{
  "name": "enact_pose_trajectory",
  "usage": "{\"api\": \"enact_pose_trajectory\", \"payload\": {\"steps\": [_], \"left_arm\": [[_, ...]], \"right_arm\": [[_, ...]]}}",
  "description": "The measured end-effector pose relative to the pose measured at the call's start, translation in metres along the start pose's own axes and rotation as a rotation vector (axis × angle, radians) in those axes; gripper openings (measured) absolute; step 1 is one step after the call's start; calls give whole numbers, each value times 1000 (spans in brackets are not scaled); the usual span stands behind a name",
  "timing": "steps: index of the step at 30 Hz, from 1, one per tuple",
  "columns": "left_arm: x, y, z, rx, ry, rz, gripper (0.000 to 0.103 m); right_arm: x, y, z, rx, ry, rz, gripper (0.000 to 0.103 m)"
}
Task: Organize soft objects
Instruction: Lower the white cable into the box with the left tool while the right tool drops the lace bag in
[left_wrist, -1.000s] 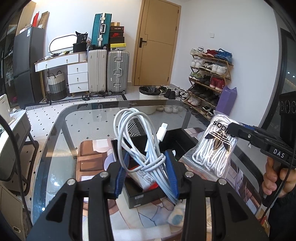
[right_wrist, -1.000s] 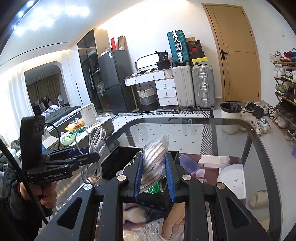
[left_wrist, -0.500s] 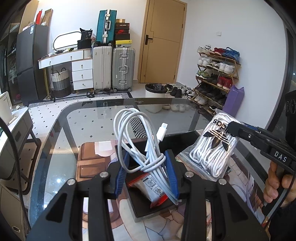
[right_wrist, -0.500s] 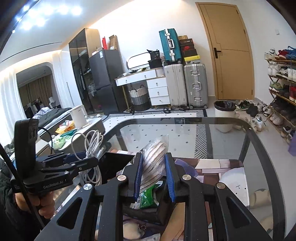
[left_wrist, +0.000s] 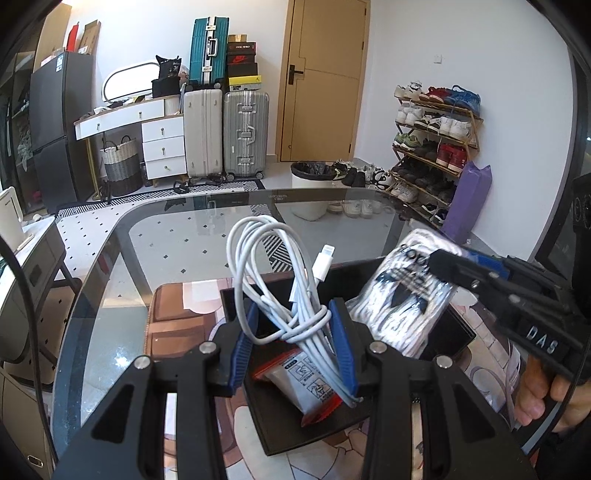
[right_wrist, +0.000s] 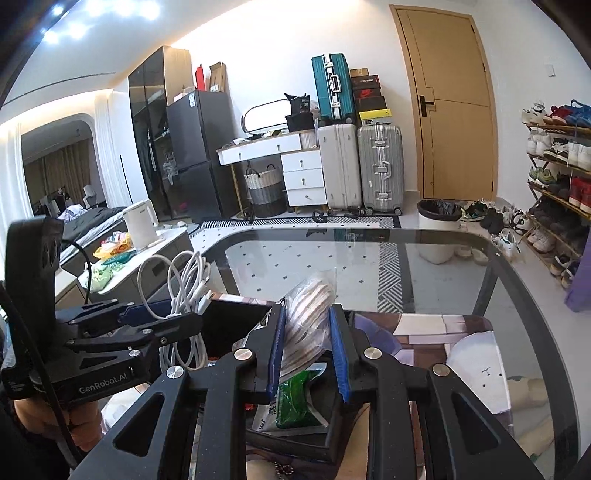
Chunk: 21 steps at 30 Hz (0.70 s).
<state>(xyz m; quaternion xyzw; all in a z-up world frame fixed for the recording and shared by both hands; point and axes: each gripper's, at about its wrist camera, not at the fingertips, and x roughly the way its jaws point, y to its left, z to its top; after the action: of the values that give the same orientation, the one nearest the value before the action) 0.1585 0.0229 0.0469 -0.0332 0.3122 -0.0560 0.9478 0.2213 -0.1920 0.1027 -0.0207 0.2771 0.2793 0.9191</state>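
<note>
My left gripper (left_wrist: 293, 314) is shut on a coiled white charging cable (left_wrist: 266, 258), which stands up between the blue pads. My right gripper (right_wrist: 306, 317) is shut on a clear bag of white laces (right_wrist: 310, 295) with a black logo (left_wrist: 402, 295). Both hang just above an open black box (left_wrist: 295, 432) on the glass table (left_wrist: 166, 251). In the box lie a red-and-white packet (left_wrist: 299, 380) and a green packet (right_wrist: 295, 398). In the right wrist view the left gripper (right_wrist: 177, 314) and its cable (right_wrist: 184, 280) are at the box's left edge.
A printed mat (left_wrist: 173, 314) lies under the box. More bags lie at the table's near edge (right_wrist: 122, 406). Beyond the table stand a white bin (left_wrist: 308, 192), a shoe rack (left_wrist: 432, 147), suitcases (left_wrist: 225, 133) and a side cabinet with a kettle (right_wrist: 140, 225).
Both grippers have moved forward and down over the black box, each still holding its load. The box now sits closer beneath them and the bag of laces hangs lower over it.
</note>
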Motion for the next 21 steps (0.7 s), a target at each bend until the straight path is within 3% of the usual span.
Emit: {"api": "enact_pose_trajectory", "payload": {"steps": [21], "left_arm": [[15,-10,-10,59,60,6,39]], "right_arm": [[27,9,-20,-63,114,14,23]]}}
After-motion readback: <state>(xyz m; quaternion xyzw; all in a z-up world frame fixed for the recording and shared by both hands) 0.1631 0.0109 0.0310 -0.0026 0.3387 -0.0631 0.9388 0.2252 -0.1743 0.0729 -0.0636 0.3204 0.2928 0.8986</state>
